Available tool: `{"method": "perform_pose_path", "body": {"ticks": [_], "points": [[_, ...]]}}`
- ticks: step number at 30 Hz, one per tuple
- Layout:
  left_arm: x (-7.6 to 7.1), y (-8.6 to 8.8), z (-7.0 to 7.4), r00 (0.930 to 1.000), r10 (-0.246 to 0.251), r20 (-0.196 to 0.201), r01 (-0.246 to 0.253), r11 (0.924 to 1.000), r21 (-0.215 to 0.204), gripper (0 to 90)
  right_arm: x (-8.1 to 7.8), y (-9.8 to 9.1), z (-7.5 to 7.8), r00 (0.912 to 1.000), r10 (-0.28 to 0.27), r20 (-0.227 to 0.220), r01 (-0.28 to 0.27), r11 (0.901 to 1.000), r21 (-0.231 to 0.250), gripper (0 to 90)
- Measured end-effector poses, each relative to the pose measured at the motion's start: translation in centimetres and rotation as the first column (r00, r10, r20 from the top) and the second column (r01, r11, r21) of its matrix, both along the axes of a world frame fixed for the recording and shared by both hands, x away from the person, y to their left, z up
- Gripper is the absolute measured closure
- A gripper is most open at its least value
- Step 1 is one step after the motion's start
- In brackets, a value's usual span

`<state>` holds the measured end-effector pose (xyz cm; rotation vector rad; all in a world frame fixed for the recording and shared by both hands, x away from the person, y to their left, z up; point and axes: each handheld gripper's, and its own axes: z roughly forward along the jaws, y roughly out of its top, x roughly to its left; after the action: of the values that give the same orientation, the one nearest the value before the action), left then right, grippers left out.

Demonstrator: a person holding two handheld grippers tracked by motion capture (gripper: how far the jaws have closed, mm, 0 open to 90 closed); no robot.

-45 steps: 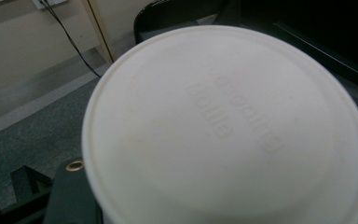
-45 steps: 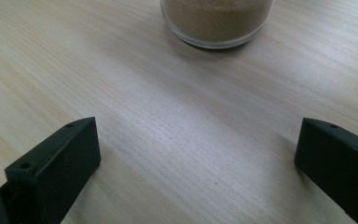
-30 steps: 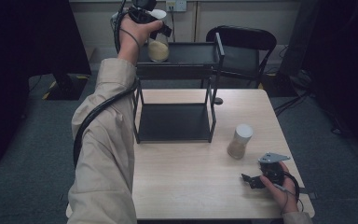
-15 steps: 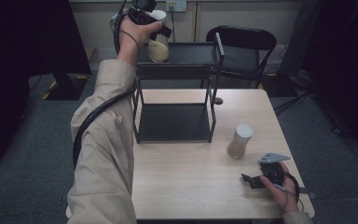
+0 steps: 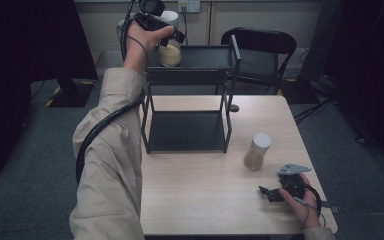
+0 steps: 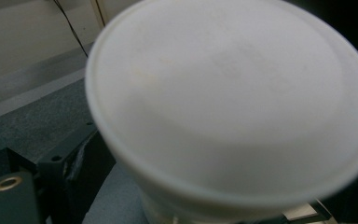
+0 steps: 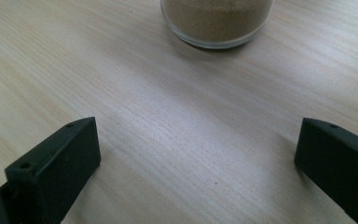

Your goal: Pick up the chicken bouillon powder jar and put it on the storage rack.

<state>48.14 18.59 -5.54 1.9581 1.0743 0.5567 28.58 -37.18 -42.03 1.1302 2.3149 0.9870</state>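
Note:
A glass jar of tan powder with a white lid stands on the top shelf of the black rack. My left gripper is up against that jar. In the left gripper view the white lid is very close, between the jaws, which have just been opening. A second such jar stands on the table to the right of the rack. My right gripper rests low on the table near the front right corner. It is open, with bare wood between its jaws and that jar ahead of them.
The wooden table carries the two-level rack, whose lower shelf is bare. A black chair stands behind the table. A cable trails along my left sleeve.

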Motion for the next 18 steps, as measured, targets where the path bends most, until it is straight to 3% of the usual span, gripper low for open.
{"method": "perform_pose_path", "body": {"ticks": [8,15,18], "points": [[-1.4,0.8,-1.0,0.9999,0.005,0.014,-0.005,0.9991,-0.041,1.4,0.0,0.0,0.0,1.0,0.001,0.001,-0.001,1.0,0.0,0.0],[-2.4,1.7,-1.9,0.9998,-0.012,0.019,0.014,0.996,-0.088,1.3,0.0,0.0,0.0,1.0,0.001,0.002,-0.001,1.0,-0.001,0.0],[-2.9,1.8,-2.3,0.9996,-0.016,0.025,0.018,0.9963,-0.084,1.3,0.0,0.0,0.0,1.0,0.002,0.004,-0.002,1.0,-0.001,0.0]]}}
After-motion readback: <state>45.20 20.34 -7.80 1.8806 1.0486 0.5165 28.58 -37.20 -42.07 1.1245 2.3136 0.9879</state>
